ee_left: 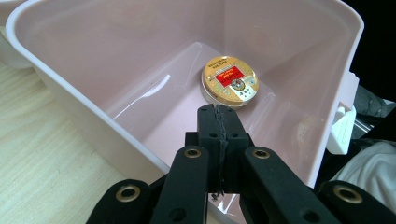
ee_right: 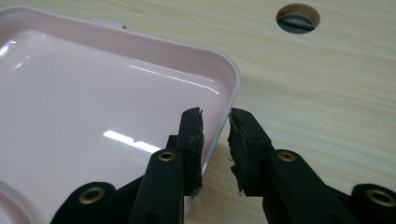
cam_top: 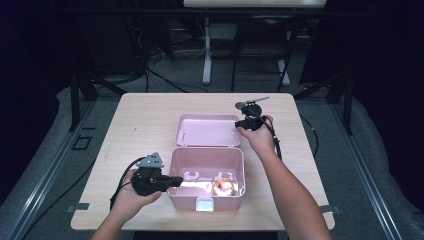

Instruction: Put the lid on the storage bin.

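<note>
Low in the frame, the left gripper (cam_top: 176, 181) has its jaws pressed together at the near left wall of the open pink box (cam_top: 206, 201), empty; mid-frame right, the right gripper (ee_right: 215, 140) straddles the pink lid's (ee_right: 93, 116) rim, jaws narrow, pads not quite pressing. Both rest on a pale wooden table (cam_top: 140, 125) with dark floor and stands behind. A round gold tin (ee_left: 230, 81) lies flat in the box.
</note>
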{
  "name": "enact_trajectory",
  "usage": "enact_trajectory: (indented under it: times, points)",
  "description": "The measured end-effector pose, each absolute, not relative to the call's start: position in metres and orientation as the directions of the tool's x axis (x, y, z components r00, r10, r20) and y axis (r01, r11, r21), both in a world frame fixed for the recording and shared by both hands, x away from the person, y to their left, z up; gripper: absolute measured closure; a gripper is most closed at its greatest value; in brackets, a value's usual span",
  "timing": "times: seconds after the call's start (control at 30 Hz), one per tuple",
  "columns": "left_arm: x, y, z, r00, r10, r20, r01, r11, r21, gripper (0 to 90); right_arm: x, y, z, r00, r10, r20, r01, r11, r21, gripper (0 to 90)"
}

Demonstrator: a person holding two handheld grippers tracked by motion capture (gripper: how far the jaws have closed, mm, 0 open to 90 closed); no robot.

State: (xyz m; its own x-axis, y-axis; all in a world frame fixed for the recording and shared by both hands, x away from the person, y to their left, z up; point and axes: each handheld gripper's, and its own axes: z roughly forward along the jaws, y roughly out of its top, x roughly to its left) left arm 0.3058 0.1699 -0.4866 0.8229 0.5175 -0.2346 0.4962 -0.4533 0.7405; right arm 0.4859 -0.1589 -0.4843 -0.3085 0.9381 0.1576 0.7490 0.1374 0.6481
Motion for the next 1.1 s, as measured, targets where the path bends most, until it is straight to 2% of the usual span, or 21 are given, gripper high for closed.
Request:
enact_trajectory:
  times: [0.2, 0.37, 0.7, 1.1]
  points:
    - [0.306, 0.170, -0.486, 0.825, 0.511, -0.241, 0.498, -0.456, 0.738, 90.0, 0.489, -0.154, -0.489, -0.292, 0.942, 0.168, 0.772, 0.128, 0.622, 73.7]
    - [0.305, 0.168, -0.486, 0.829, 0.504, -0.242, 0.495, -0.460, 0.737, 90.0, 0.491, -0.151, -0.489, -0.266, 0.944, 0.195, 0.780, 0.092, 0.619, 77.1]
    - [0.305, 0.168, -0.486, 0.830, 0.505, -0.239, 0.494, -0.464, 0.735, 90.0, 0.490, -0.144, -0.481, -0.252, 0.956, 0.151, 0.770, 0.103, 0.630, 80.7]
    - [0.305, 0.168, -0.486, 0.832, 0.502, -0.236, 0.491, -0.467, 0.736, 90.0, 0.484, -0.146, -0.474, -0.244, 0.959, 0.147, 0.753, 0.091, 0.651, 82.1]
